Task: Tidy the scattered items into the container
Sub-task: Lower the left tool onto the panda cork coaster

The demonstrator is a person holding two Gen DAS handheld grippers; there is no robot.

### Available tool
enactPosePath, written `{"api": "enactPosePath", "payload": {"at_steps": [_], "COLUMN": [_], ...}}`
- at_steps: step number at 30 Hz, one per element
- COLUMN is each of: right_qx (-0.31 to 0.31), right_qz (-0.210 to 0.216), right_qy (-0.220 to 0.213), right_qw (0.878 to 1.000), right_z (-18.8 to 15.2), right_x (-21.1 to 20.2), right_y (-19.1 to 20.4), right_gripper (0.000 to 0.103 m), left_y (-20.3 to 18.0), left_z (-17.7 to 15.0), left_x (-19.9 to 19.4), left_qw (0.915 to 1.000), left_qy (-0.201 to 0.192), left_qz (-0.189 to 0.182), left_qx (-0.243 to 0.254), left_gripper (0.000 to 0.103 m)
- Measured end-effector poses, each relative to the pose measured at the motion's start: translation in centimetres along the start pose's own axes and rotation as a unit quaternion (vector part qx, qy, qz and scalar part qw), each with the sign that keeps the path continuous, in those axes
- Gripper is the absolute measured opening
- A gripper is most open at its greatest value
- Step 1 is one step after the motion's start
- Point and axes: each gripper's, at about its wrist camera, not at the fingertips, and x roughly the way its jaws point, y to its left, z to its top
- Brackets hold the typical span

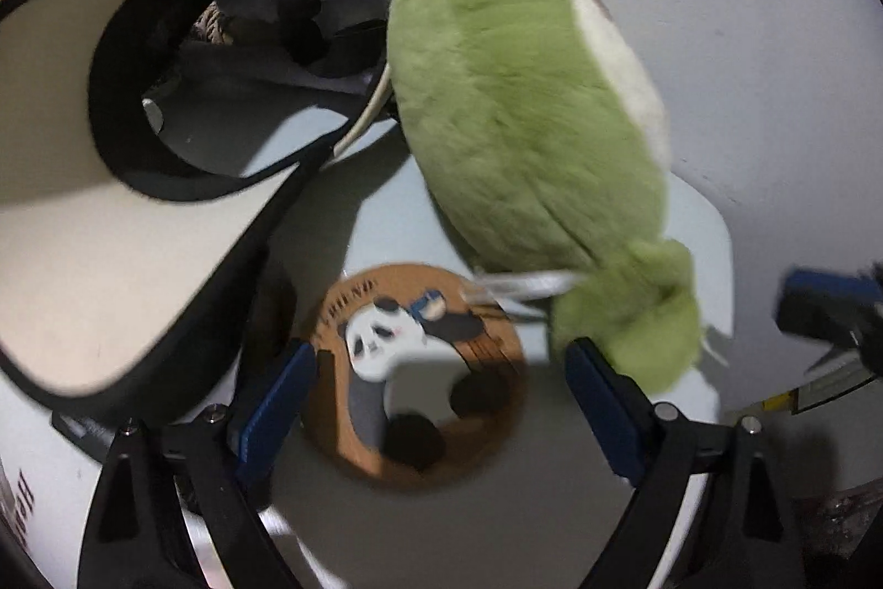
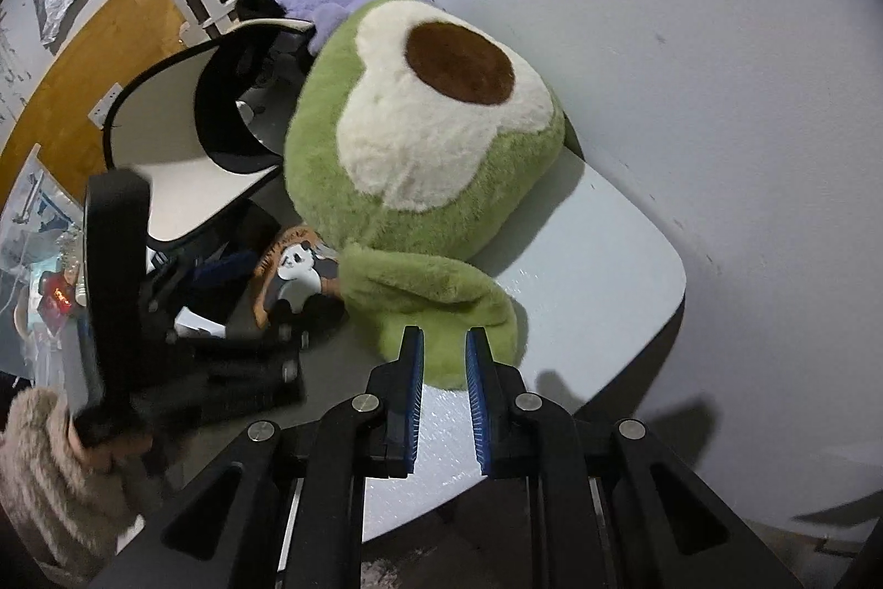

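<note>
1. Container (image 1: pixel 83 180): sits left of the avocado plush (image 1: pixel 524 103) on the counter (image 2: pixel 596 258).
2. Panda coaster (image 1: pixel 419 368): below the plush, stiff, thin; left gripper (image 1: pixel 439 385) fingers spread around it.
3. Plush: soft, light; right gripper (image 2: pixel 444 368) fingers nearly together, apparently pinching its lower lobe.

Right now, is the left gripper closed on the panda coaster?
No: the left gripper stands open, its fingers either side of the panda coaster, not pressing it.

Fluffy plush avocado toy (image 2: pixel 425 136), matt cork-like panda coaster (image 1: pixel 419 373), smooth pale tabletop (image 2: pixel 601 269)
</note>
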Motion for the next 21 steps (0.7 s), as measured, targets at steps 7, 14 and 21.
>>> {"api": "enactPosePath", "payload": {"at_steps": [7, 14, 21], "right_qx": [0.022, 0.026, 0.013], "right_qz": [0.005, 0.014, 0.033], "right_qy": [0.016, 0.021, 0.03], "right_qw": [1.0, 0.999, 0.999], "right_z": [-0.6, -0.7, -0.9], "right_x": [0.4, 0.6, 0.9], "right_y": [-1.5, -1.8, -0.9], "right_gripper": [0.016, 0.016, 0.016], "left_y": [-2.8, -2.3, -2.4], "left_z": [-0.8, -0.8, -3.7], "left_x": [1.6, 1.9, 0.5], "left_qw": [0.9929, 0.9939, 0.9923], "left_qy": [-0.003, 0.002, 0.013], "left_qz": [0.053, 0.054, 0.044], "left_qx": [0.107, 0.096, 0.115], "left_gripper": [0.091, 0.093, 0.093]}}
